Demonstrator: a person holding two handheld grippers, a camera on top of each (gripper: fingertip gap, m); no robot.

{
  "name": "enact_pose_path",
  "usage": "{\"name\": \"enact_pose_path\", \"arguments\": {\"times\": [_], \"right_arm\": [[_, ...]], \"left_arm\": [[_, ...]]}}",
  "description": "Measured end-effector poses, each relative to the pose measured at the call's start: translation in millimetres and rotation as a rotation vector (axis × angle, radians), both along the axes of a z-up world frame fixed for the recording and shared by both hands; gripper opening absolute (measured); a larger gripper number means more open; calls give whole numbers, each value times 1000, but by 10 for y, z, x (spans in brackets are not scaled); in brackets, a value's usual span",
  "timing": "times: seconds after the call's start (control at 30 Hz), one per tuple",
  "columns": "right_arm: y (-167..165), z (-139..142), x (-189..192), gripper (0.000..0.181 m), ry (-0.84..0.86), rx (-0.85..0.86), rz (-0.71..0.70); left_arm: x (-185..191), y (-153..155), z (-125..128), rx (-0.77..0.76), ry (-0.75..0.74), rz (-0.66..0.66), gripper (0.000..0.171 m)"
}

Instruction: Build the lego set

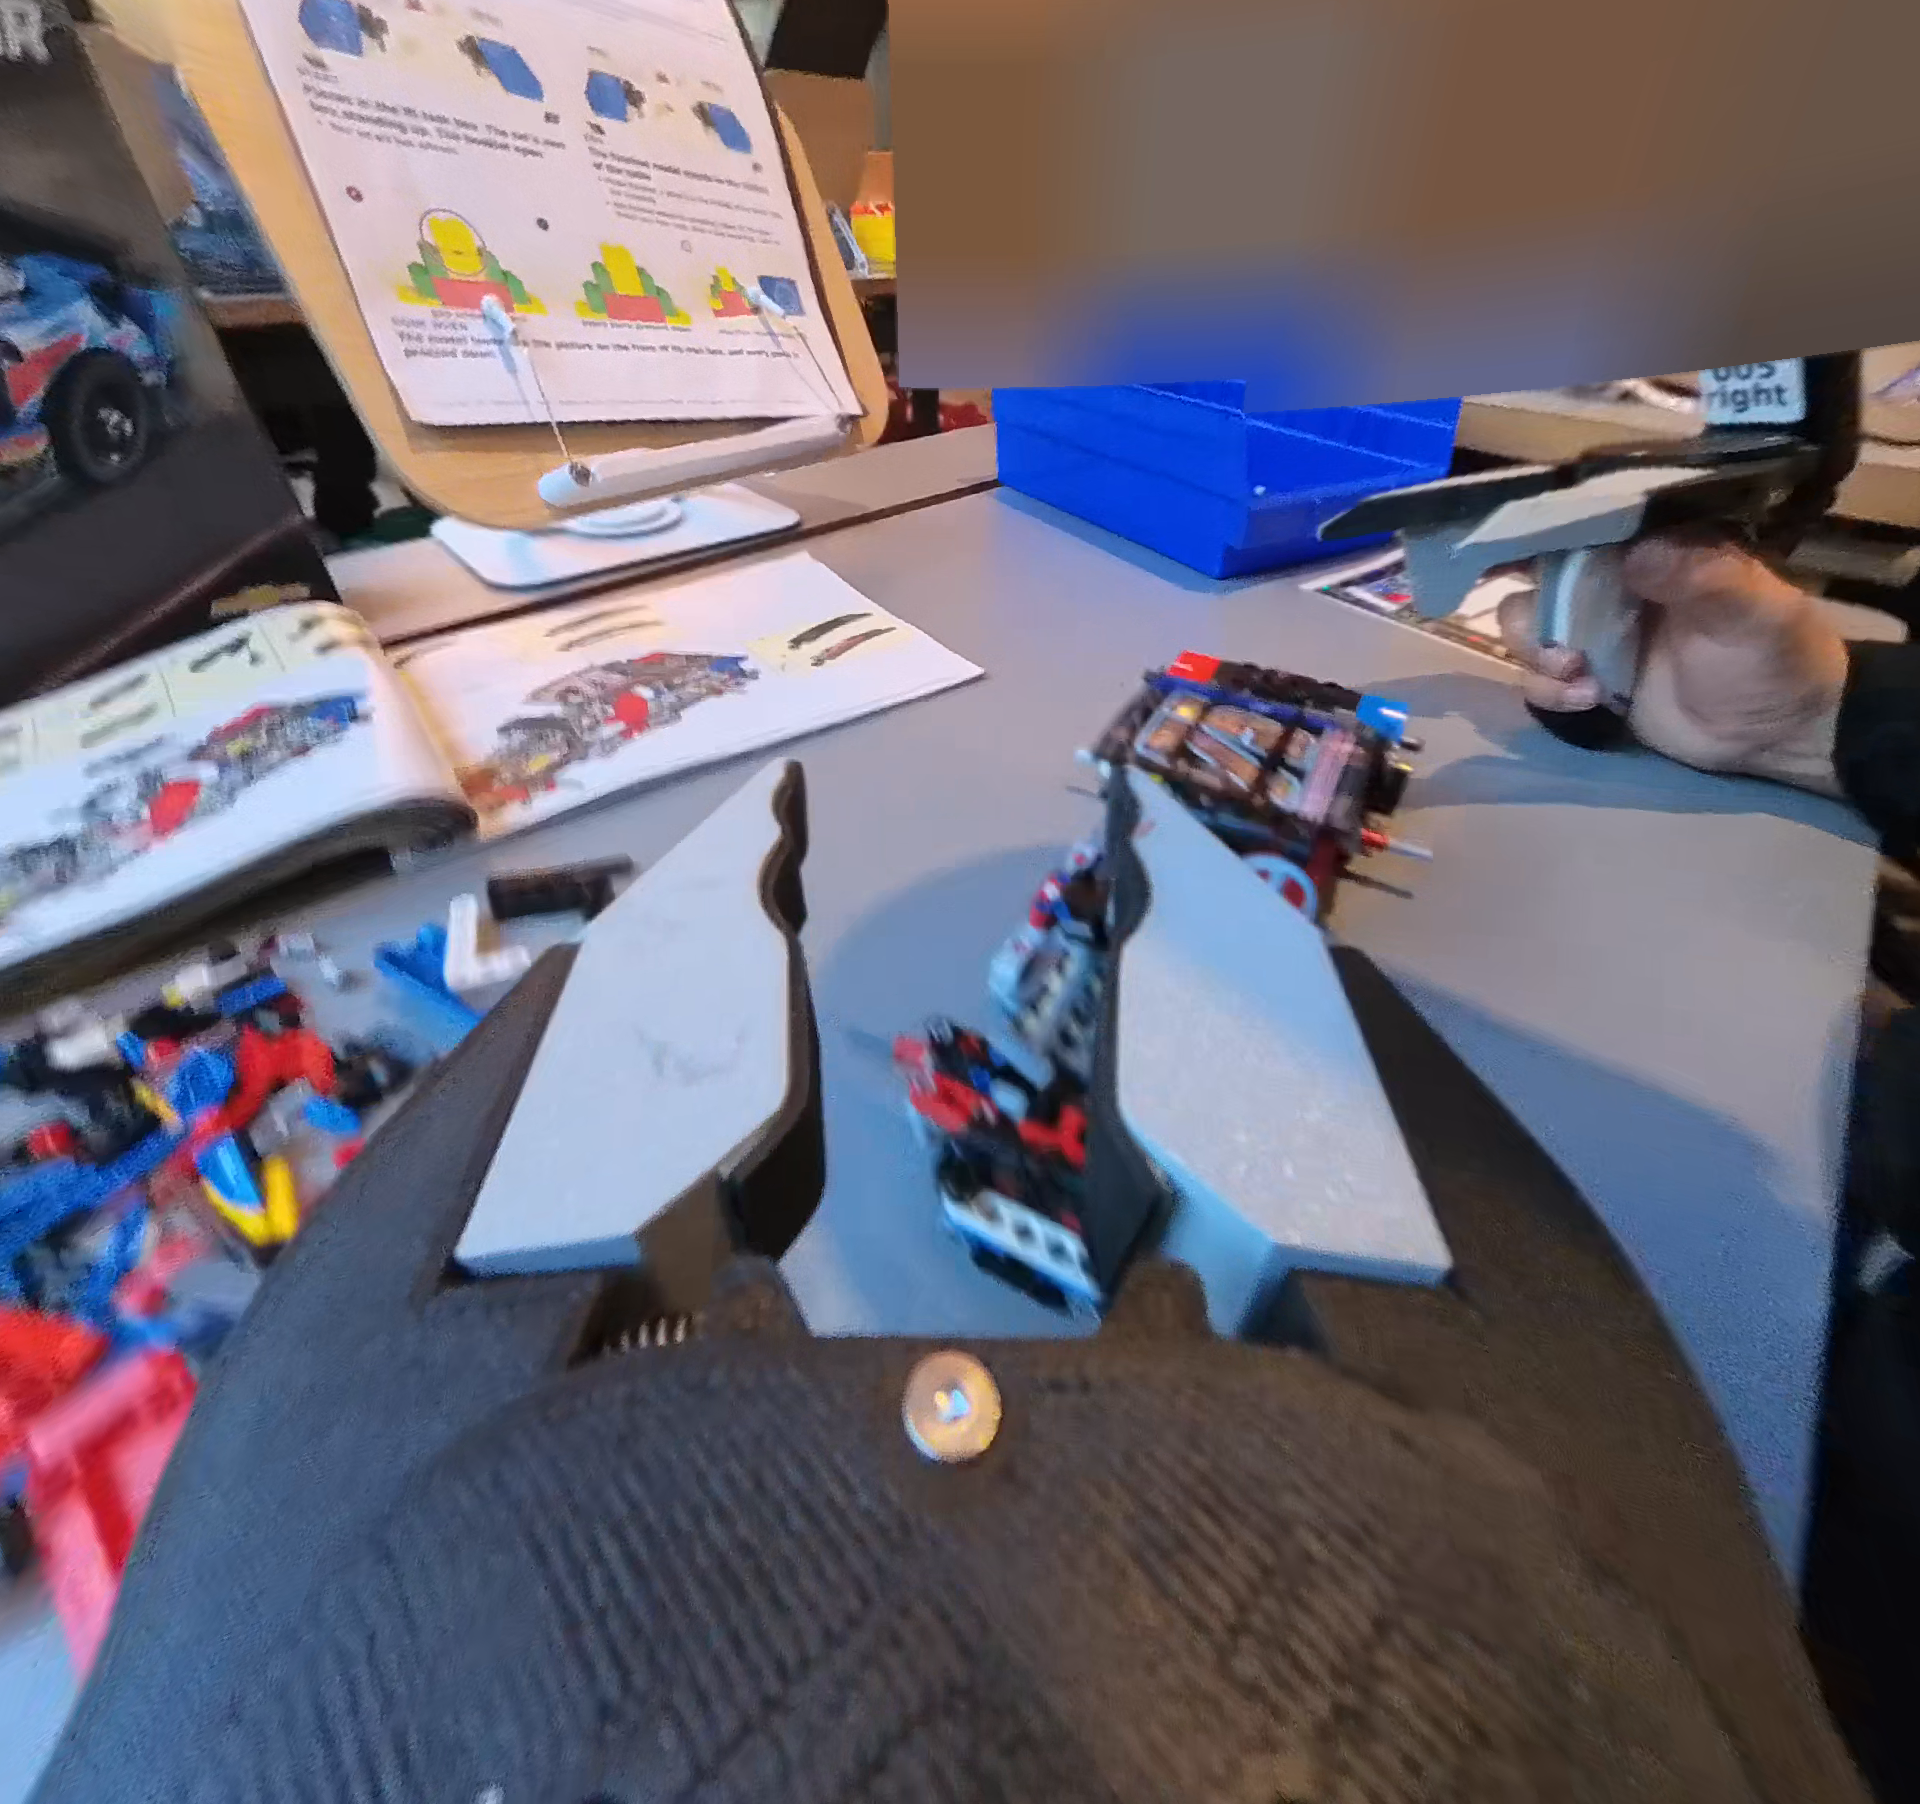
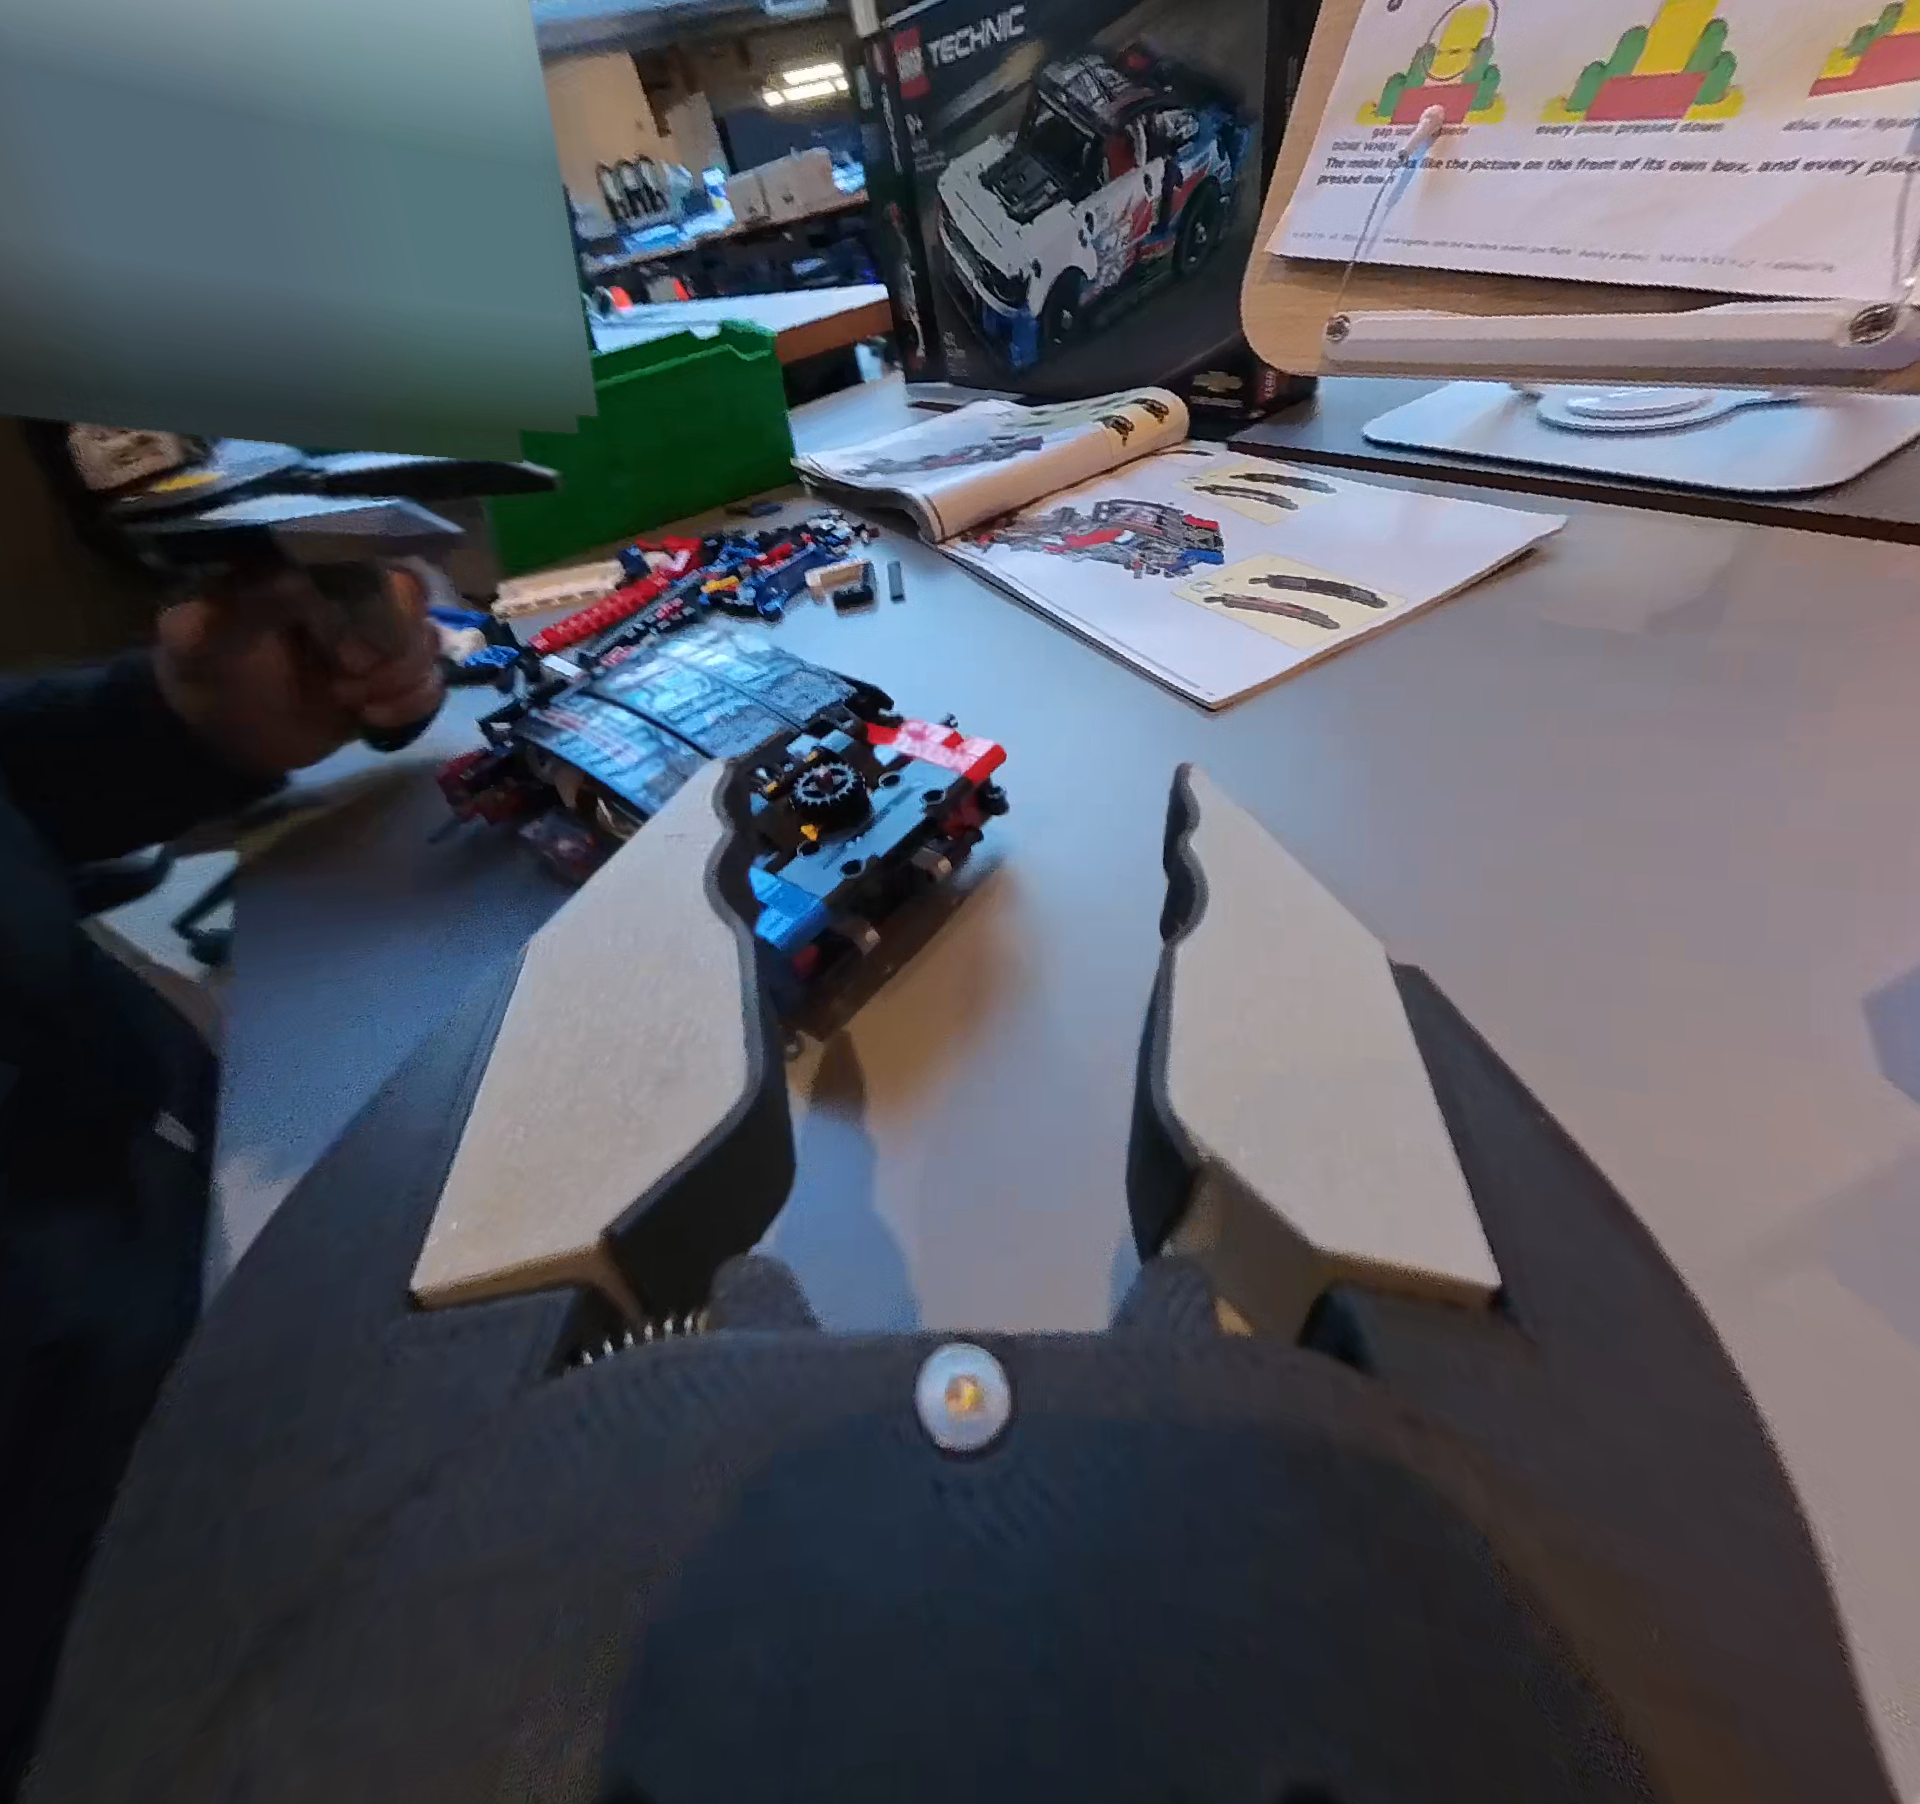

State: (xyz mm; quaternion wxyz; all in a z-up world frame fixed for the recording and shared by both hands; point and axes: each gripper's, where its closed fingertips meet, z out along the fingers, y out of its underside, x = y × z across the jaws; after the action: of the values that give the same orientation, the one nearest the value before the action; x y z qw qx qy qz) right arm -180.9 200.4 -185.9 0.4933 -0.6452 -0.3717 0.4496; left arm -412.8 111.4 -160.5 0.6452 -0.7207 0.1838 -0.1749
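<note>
A partly built Lego car (image 1: 1268,767) of black, blue and red pieces lies on the grey table (image 1: 1579,975). A smaller black, red and white sub-assembly (image 1: 1013,1141) lies below my left gripper (image 1: 954,798), close to its right finger. That gripper is open and holds nothing. In the right wrist view the car (image 2: 831,819) lies ahead, partly behind the left finger of my right gripper (image 2: 951,809), which is open and empty above the table. Each view shows the other gripper farther off, held in a hand: the right gripper (image 1: 1507,507) and the left gripper (image 2: 312,507).
A pile of loose Lego pieces (image 1: 187,1131) (image 2: 727,580) lies left of the car. An open instruction booklet (image 1: 623,694) (image 2: 1195,549), the set's box (image 2: 1070,165), a sheet on a stand (image 1: 540,196), a blue bin (image 1: 1226,476) and a green bin (image 2: 665,445) stand behind.
</note>
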Motion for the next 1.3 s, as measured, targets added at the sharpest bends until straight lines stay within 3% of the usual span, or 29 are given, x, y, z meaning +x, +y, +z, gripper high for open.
{"name": "enact_pose_path", "arguments": {"times": [0.07, 0.1, 0.17, 0.2, 0.27, 0.3, 0.37, 0.43, 0.57, 0.6, 0.67, 0.73, 0.83, 0.93, 1.0, 1.03, 1.13, 1.17, 1.23, 1.3], "right_arm": [[33, 32, -26, 77, 35, -19, 23], [40, 48, -37, 77, 47, -18, 30], [48, 48, -47, 77, 45, -13, 27], [43, 49, -48, 77, 41, -5, 23], [18, 69, -46, 77, 46, 15, 21], [3, 74, -47, 77, 49, 16, 22], [-32, 76, -44, 77, 52, 5, 28], [-45, 91, -17, 78, 57, 4, 20], [-18, 209, 5, 77, 67, -23, 25], [40, 228, -29, 77, 40, -44, 27], [204, 263, -158, 75, -64, -73, 51], [437, 310, -337, 82, -174, -57, 73], [893, 237, -686, 76, -328, -19, 93], [1340, -127, -1032, 69, -509, -18, 152], [1497, -393, -1206, 62, -615, -42, 202], [1522, -498, -1282, 71, -654, -33, 228], [1568, -744, -1415, 65, -793, 143, 248], [1592, -796, -1448, 56, -838, 218, 242], [1627, -785, -1541, 0, -866, 359, 226], [1670, -664, -1623, 0, -862, 417, 193]], "left_arm": [[38, 337, 187, -75, 71, -35, 61], [60, 555, 257, -141, 104, -48, 73], [110, 1053, 241, -310, 188, -73, 87], [163, 1299, 150, -403, 239, -115, 98], [147, 1860, -151, -547, 363, -108, 80], [109, 2116, -367, -614, 436, -83, 86], [-36, 2450, -869, -805, 571, -4, 116], [-69, 2475, -1226, -975, 580, -18, 118], [-111, 2554, -1208, -881, 499, 17, 103], [-120, 2544, -1188, -868, 489, 21, 88], [-127, 2525, -1150, -830, 471, 5, 24], [-145, 2519, -1152, -801, 426, 0, 4], [-169, 2538, -1151, -802, 335, -3, 0], [-176, 2536, -1147, -820, 261, -28, 0], [-188, 2525, -1145, -828, 251, -41, 0], [-200, 2517, -1143, -831, 258, -49, 0], [-220, 2510, -1135, -842, 226, -68, 0], [-220, 2511, -1136, -844, 206, -75, 0], [-221, 2514, -1130, -836, 174, -83, 0], [-238, 2509, -1078, -805, 156, -85, 0]]}}
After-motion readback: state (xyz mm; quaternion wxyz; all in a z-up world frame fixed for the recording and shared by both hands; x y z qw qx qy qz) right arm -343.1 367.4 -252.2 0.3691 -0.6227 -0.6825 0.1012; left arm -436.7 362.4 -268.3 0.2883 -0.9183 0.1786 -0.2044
